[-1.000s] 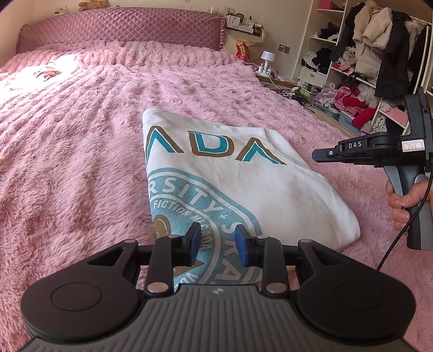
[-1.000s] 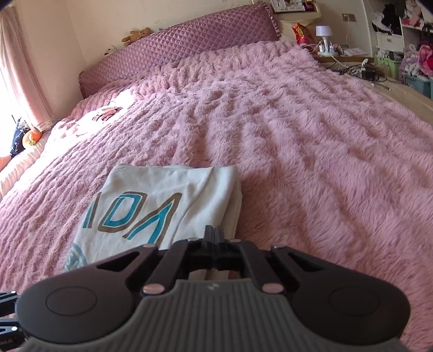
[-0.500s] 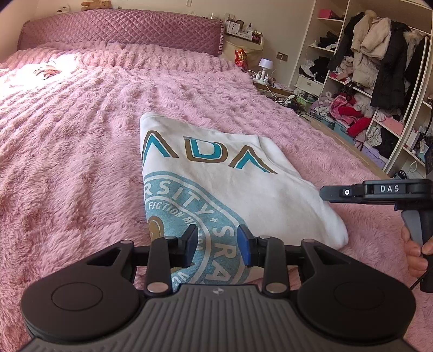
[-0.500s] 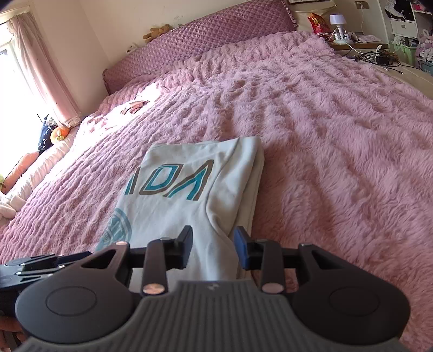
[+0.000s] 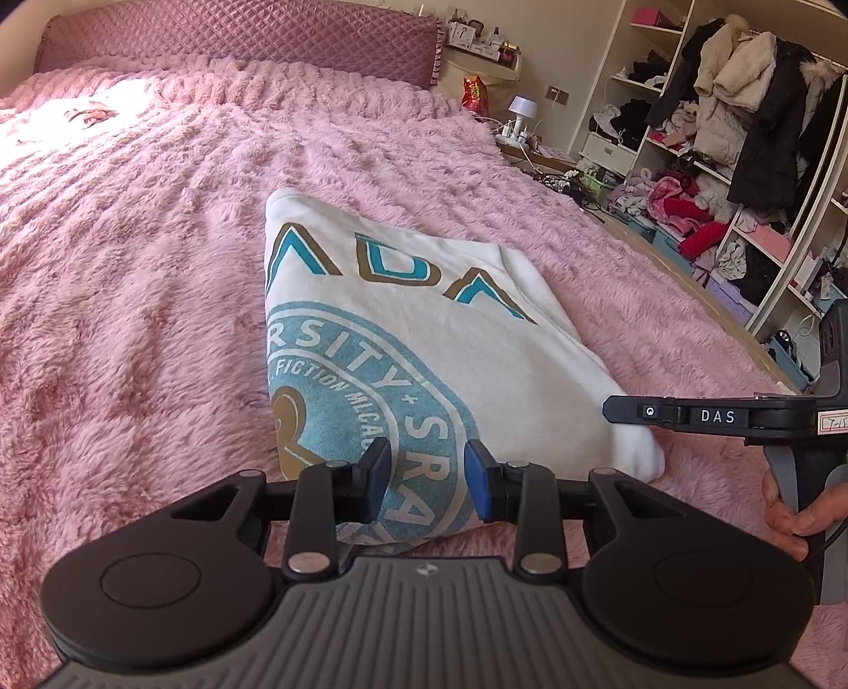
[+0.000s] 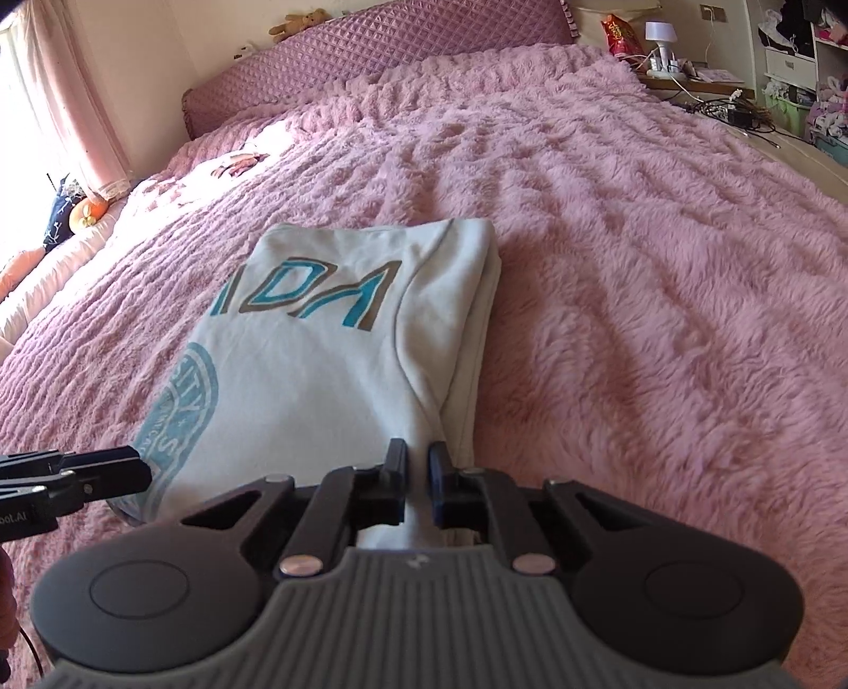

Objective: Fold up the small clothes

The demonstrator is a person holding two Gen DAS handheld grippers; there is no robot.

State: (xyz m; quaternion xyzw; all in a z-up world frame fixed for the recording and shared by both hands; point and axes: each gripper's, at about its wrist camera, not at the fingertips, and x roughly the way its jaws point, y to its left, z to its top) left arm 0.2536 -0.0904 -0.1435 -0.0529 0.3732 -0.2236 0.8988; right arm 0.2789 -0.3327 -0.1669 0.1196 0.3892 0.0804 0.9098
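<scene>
Closing, a moment after parting, on the near right corner of the folded white T-shirt [image 6: 328,371] lying mid-bedspread [image 6: 636,265]: right gripper [image 6: 418,479] likely starting another fold, left gripper [image 5: 426,485] hovering spread above the shirt's near edge.

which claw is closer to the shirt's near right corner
Right. The right claw is pinching the shirt at that corner; the left claw hangs open over the printed near edge.

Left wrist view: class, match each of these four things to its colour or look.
Column one:
1. folded shirt
2. bedspread
3. headboard
4. snack bag

Column two:
a. fluffy pink
b. red
c. white with teal print
d. quilted mauve

Pairs: 1-c, 2-a, 3-d, 4-b
</scene>
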